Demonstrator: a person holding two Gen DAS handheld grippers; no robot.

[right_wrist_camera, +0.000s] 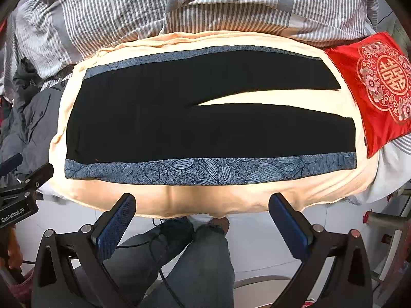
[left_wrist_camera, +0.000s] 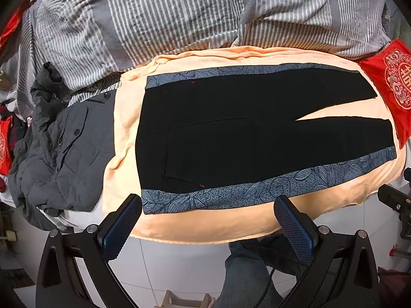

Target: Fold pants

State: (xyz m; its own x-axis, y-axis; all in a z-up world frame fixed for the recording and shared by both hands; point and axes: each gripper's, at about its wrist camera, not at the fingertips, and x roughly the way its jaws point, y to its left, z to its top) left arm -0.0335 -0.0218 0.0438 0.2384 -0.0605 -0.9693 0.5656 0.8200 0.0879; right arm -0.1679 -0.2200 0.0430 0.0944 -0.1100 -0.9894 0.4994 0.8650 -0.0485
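Observation:
Black pants (left_wrist_camera: 231,133) with blue leaf-patterned side bands lie flat and spread out on a peach cloth (left_wrist_camera: 123,133), waist to the left, two legs parted to the right. They also show in the right wrist view (right_wrist_camera: 179,118). My left gripper (left_wrist_camera: 208,205) is open and empty, hovering just in front of the near blue band, close to the waist end. My right gripper (right_wrist_camera: 203,205) is open and empty, in front of the peach cloth's near edge (right_wrist_camera: 179,202), short of the pants.
A grey striped duvet (left_wrist_camera: 154,20) is bunched behind the peach cloth. A dark grey jacket (left_wrist_camera: 69,148) lies left of it. A red embroidered cushion (right_wrist_camera: 372,87) sits at the right. The person's jeans-clad legs (right_wrist_camera: 200,261) stand below the bed edge on white floor.

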